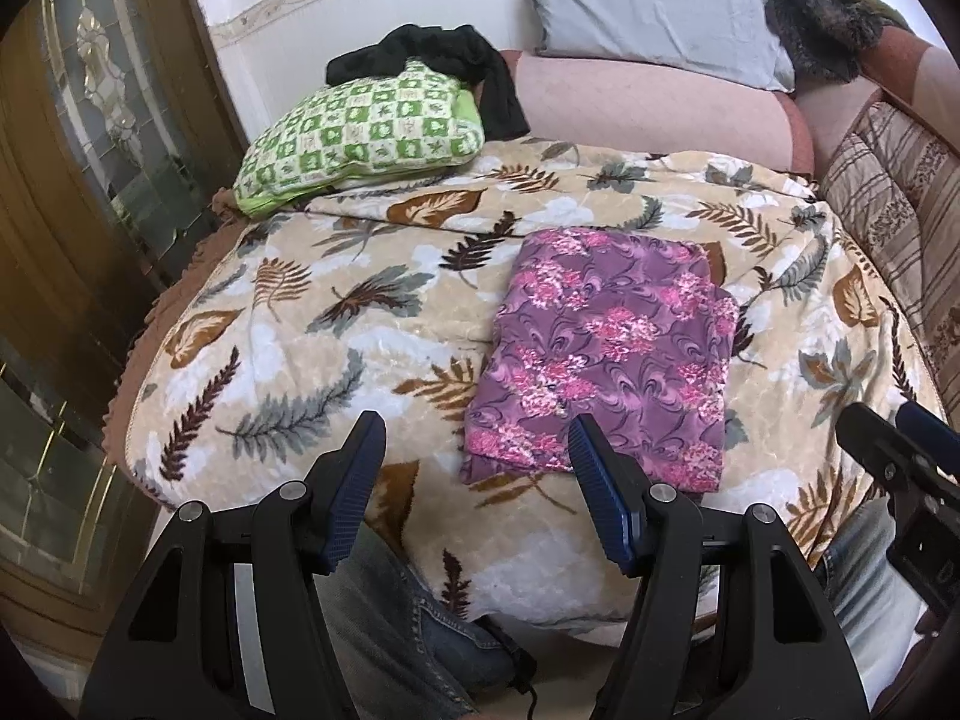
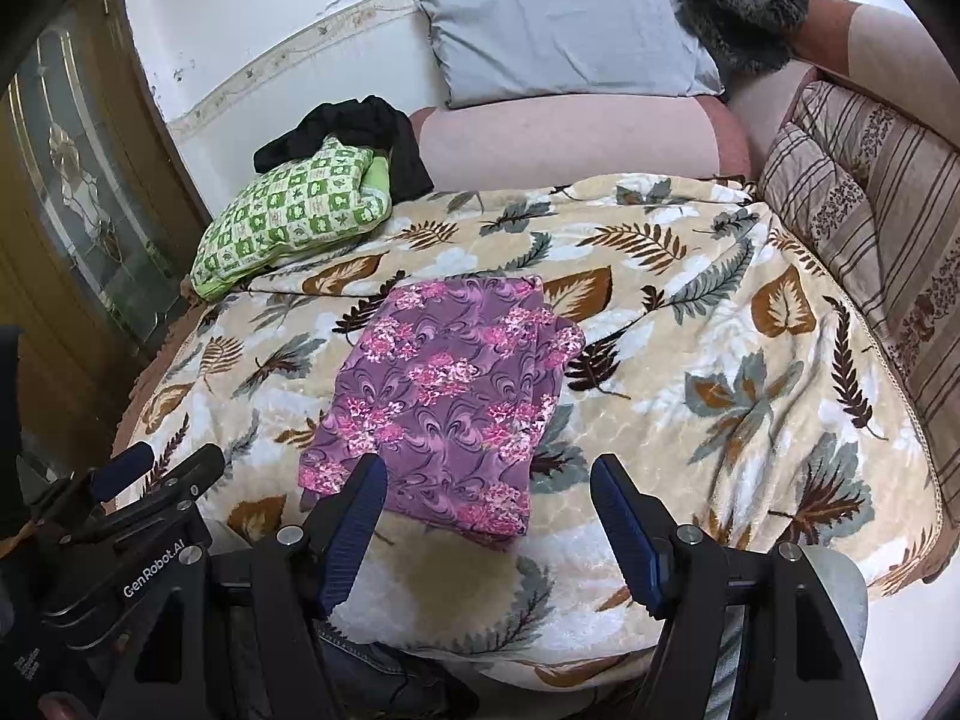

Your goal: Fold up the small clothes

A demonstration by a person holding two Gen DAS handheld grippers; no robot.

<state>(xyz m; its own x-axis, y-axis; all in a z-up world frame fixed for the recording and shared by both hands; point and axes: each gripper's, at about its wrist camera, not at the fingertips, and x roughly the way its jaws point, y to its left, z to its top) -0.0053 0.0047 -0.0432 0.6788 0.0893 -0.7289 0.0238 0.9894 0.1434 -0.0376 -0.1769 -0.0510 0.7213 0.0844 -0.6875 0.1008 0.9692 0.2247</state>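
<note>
Cloth (image 1: 606,354): soft, light, floppy — we think.
Hold: we'd pinch a near corner.
Left claw (image 1: 477,474): released, empty.
Right claw (image 2: 489,510): released — empty.

You've got open leaf-print plush blanket (image 2: 690,372) right of the folded purple floral cloth (image 2: 447,396) and left of it too. Far-left corner is blocked by the green checked pillow (image 1: 360,132) (black garment (image 1: 432,60) heaped behind it). Striped brown cushion (image 2: 870,228) walls the right edge.
</note>
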